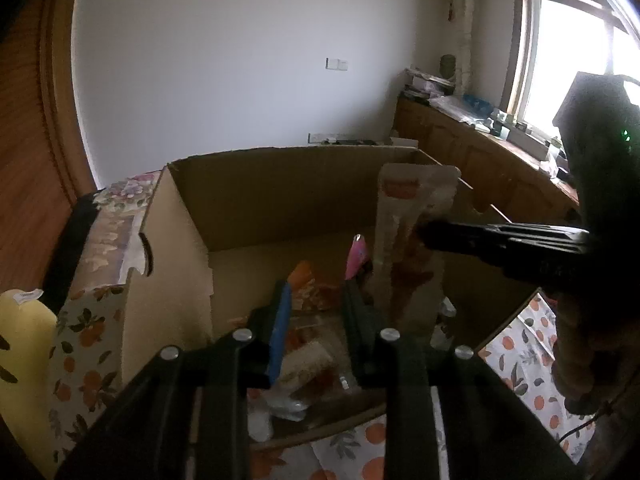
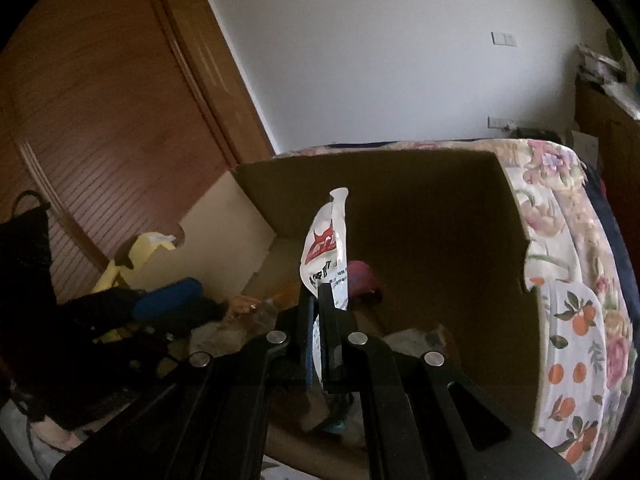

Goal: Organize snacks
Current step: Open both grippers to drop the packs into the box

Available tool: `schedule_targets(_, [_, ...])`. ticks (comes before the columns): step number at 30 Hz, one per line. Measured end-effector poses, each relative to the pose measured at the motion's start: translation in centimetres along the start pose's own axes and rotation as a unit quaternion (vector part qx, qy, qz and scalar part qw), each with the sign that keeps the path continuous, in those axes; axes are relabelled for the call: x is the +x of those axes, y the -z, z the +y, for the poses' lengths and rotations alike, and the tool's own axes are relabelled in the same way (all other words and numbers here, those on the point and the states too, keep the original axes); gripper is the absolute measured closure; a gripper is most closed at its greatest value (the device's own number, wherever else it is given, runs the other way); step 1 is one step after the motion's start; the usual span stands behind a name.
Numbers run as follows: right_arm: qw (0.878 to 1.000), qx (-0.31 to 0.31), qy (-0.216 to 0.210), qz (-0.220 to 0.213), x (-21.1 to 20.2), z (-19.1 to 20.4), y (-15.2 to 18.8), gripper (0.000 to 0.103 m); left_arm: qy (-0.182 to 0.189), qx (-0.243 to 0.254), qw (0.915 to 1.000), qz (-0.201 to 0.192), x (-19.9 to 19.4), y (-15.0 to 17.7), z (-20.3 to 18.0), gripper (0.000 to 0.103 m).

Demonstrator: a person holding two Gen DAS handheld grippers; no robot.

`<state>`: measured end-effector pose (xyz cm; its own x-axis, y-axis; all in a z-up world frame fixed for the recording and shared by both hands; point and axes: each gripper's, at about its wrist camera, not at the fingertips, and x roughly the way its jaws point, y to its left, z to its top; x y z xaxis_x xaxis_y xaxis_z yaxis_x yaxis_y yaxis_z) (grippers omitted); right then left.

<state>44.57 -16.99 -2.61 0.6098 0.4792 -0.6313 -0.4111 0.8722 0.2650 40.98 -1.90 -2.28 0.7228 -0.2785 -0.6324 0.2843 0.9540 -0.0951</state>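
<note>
Left gripper (image 1: 316, 292), seen from the left wrist, is held partly spread around a clear snack pack (image 1: 308, 356) low in the cardboard box (image 1: 256, 204); pinching cannot be confirmed. At three o'clock, the right gripper's tall packet (image 1: 404, 240) should be lowered gently.

From the right wrist, the right gripper (image 2: 316, 304) is pinched on that white packet (image 2: 326, 248); its red logo is unreadable.

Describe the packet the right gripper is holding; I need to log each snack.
The white packet is a thin plastic sachet with red printing and dark text. It stands upright, its top edge curled, pinched low down by the shut right gripper over the open cardboard box. Its contents cannot be told.
</note>
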Motion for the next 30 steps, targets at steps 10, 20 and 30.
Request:
schedule_targets(10, [0.999, 0.002, 0.032, 0.014, -0.5, -1.6, 1.2, 0.098, -0.017, -0.004, 0.9996, -0.020, -2.1, 1.4, 0.1, 0.069])
schedule_targets(20, [0.998, -0.012, 0.055, -0.008, -4.7, -0.4, 1.8, 0.071, -0.029, 0.011, 0.9984, -0.047, -7.2, 1.9, -1.3, 0.058])
schedule_targets(30, [0.996, -0.027, 0.057, -0.057, -12.9, 2.9, 5.6, 0.041, -0.052, 0.024, 0.9943, -0.090, -15.4, 3.5, -3.7, 0.042])
